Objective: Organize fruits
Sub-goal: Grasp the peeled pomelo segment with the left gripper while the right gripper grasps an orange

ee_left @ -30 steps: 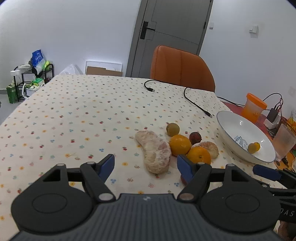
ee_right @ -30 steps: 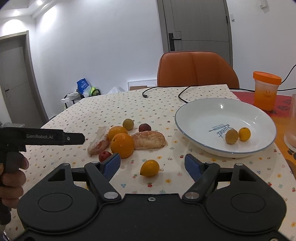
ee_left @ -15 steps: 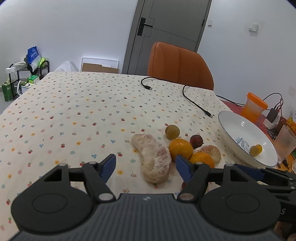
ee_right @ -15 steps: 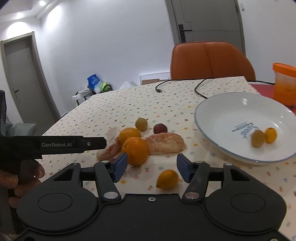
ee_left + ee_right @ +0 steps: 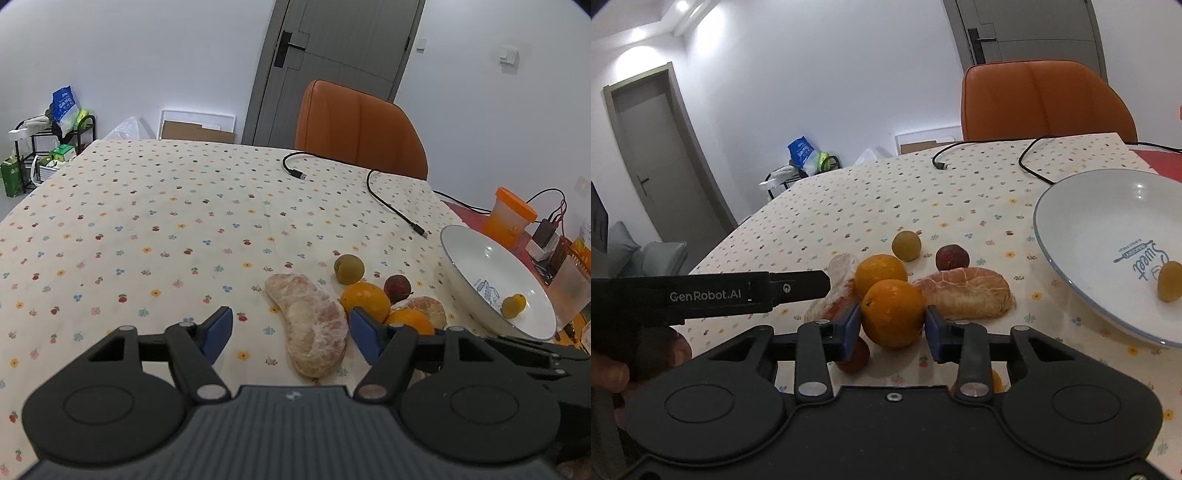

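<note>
The white bowl (image 5: 1108, 236), at 3 o'clock of the fruit cluster, holds two small yellow fruits (image 5: 513, 305). The right gripper (image 5: 892, 325) brackets the near orange (image 5: 893, 313), blue pads touching or just beside its flanks; contact cannot be confirmed. The left gripper (image 5: 291, 334) stands wide apart, empty, over the peeled pomelo segment (image 5: 310, 328). Bare tablecloth (image 5: 166, 236) lies toward 10 o'clock.

Fruit cluster (image 5: 354, 299) left of plate (image 5: 476, 266), perhaps apart.
</note>
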Demonstrator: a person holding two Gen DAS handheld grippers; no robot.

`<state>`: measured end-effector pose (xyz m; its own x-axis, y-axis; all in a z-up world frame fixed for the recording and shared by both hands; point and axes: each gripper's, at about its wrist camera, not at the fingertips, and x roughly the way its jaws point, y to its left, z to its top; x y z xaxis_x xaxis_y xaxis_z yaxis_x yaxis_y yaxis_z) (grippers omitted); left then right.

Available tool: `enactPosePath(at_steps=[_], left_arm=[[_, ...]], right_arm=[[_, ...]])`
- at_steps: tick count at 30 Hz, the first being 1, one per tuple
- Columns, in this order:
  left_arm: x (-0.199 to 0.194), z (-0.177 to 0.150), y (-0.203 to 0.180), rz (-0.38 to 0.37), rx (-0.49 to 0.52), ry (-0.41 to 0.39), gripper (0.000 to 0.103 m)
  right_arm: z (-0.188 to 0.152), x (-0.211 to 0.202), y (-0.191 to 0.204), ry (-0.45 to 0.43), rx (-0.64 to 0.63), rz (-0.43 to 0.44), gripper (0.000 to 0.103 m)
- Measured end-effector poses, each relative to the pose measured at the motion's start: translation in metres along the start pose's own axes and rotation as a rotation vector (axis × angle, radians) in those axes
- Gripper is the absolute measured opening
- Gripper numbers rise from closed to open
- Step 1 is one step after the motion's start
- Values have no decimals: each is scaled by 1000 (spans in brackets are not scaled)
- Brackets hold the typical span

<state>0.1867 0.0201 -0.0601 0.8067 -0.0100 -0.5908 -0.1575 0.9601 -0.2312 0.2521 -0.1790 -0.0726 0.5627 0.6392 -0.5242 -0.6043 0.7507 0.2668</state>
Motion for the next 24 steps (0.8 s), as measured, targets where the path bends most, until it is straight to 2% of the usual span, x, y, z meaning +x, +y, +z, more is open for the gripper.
enactPosePath(at_steps=[8, 13, 16, 19, 24], left_arm=[[10, -1, -8, -15, 7, 18, 68], [19, -4, -17, -22, 23, 38, 63], [21, -5, -24, -2, 51, 47, 54], [21, -6, -27, 38, 85, 49, 39], [14, -9, -22, 27, 49, 53, 37]], right_arm=[[3, -9, -7, -20, 8, -17, 35], [3, -17, -13, -35, 15, -35, 35], [3, -22, -16, -42, 20, -39, 35], [2, -28, -20, -51, 29, -38, 35], [1, -35, -23, -66, 32, -25, 35]])
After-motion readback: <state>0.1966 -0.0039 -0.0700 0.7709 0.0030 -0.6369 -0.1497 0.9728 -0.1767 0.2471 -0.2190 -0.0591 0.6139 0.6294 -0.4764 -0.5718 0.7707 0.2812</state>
